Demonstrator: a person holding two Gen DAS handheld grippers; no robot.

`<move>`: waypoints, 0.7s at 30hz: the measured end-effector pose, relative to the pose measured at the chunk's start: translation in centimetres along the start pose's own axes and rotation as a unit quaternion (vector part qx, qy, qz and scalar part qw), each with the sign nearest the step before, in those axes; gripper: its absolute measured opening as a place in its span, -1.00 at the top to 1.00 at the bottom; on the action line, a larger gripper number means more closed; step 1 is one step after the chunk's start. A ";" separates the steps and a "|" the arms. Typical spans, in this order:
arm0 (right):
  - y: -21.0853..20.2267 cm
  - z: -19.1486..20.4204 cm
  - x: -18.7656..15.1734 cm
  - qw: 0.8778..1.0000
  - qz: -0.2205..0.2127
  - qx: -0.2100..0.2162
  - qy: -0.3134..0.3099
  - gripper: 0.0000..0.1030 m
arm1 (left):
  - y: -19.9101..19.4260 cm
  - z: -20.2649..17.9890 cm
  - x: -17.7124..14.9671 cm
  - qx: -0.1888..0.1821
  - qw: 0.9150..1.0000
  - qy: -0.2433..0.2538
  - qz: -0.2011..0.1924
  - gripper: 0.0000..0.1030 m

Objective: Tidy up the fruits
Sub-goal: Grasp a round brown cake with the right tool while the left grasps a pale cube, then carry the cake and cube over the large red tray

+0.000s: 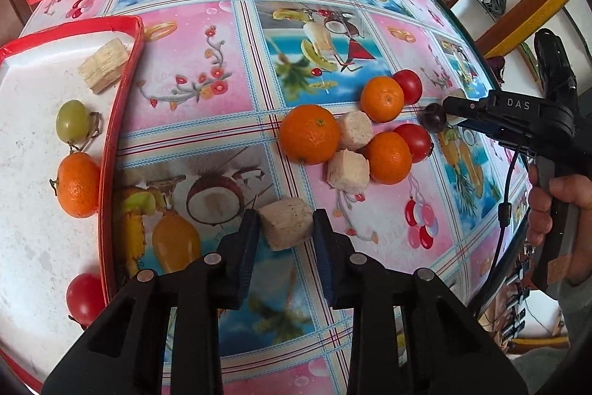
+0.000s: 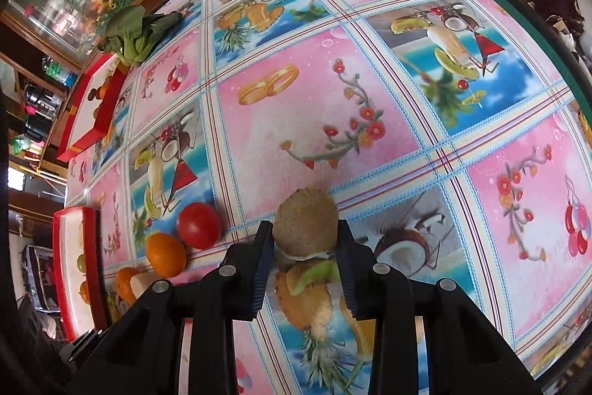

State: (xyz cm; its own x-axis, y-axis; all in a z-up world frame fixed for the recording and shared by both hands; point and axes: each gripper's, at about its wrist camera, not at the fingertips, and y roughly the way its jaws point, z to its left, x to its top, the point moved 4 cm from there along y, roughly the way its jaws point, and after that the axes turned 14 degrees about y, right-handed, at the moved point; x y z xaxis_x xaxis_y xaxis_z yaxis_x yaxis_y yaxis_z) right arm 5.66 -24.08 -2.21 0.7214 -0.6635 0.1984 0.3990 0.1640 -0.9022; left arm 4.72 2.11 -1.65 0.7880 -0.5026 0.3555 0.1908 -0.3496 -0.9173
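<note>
Two red trays (image 1: 122, 76) sit at left and upper left of the left view. At bottom centre, the left gripper (image 1: 285, 228) clamps a pale chunk (image 1: 286, 223) — oranges (image 1: 309, 134) and tomatoes (image 1: 409, 86) cluster just right of centre. The right gripper (image 2: 305, 239) holds a kiwi (image 2: 305, 223) at lower centre of its view.

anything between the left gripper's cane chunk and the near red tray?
Nothing visible. The left gripper grips the cane chunk; only bare tablecloth lies between it and the near red tray. The fruit pile is on the opposite side.
</note>
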 end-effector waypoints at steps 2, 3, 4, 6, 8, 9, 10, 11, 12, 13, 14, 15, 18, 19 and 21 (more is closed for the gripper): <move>-0.7 -0.1 -0.4 1.000 -0.006 0.006 -0.008 0.34 | -0.1 0.0 -0.2 -0.004 1.000 0.003 -0.001 0.48; -1.1 0.0 -0.5 1.000 -0.010 0.009 -0.013 0.34 | -0.2 0.0 -0.3 -0.006 1.000 0.004 -0.002 0.48; -1.6 0.1 -0.7 1.000 -0.013 0.014 -0.018 0.34 | -0.4 0.0 -0.3 -0.008 1.000 0.004 -0.003 0.48; -2.4 0.3 -1.0 0.999 -0.020 0.022 -0.026 0.34 | -0.5 0.1 -0.3 -0.017 1.000 0.004 -0.006 0.48; -3.2 0.6 -1.4 0.999 -0.026 0.029 -0.034 0.34 | -0.8 0.1 -0.2 -0.022 1.000 0.003 -0.010 0.48; -3.5 0.8 -1.6 0.998 -0.029 0.032 -0.039 0.34 | -0.8 0.1 -0.2 -0.024 1.000 0.002 -0.011 0.48; -3.8 1.0 -1.9 0.998 -0.031 0.033 -0.044 0.34 | -0.9 0.2 -0.1 -0.025 1.000 0.002 -0.012 0.48; -4.0 1.2 -2.2 0.998 -0.034 0.034 -0.049 0.34 | -1.0 0.1 -0.1 -0.026 1.000 0.002 -0.014 0.48; -4.1 1.4 -2.4 0.997 -0.035 0.035 -0.054 0.34 | -1.1 0.1 -0.1 -0.027 1.000 0.003 -0.015 0.48; -4.2 1.7 -2.6 0.997 -0.036 0.036 -0.059 0.34 | -1.2 0.1 -0.1 -0.028 0.999 0.004 -0.016 0.48; -4.3 1.9 -2.9 0.997 -0.037 0.036 -0.064 0.34 | -1.4 0.1 -0.1 -0.028 0.999 0.004 -0.017 0.48; -4.4 2.2 -3.2 0.996 -0.038 0.037 -0.069 0.34 | -1.5 0.1 -0.1 -0.029 0.999 0.004 -0.019 0.48; -4.6 3.1 -4.0 0.995 -0.038 0.043 -0.083 0.34 | -2.3 0.3 -0.1 -0.032 0.999 0.002 -0.028 0.48; -4.6 3.5 -4.2 0.994 -0.038 0.045 -0.087 0.34 | -2.7 0.5 -0.2 -0.031 0.999 0.002 -0.032 0.48; -4.7 4.2 -4.7 0.993 -0.038 0.050 -0.098 0.34 | -3.3 0.9 -0.3 -0.032 0.999 -0.002 -0.039 0.48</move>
State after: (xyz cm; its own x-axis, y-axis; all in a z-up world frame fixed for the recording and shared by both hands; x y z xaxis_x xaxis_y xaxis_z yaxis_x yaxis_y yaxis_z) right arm 2.78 -18.70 2.75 0.7792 -0.5240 0.3439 0.5034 0.1964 -0.8414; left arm 4.37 4.10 1.17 0.7749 -0.4690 0.4238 0.2133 -0.4370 -0.8738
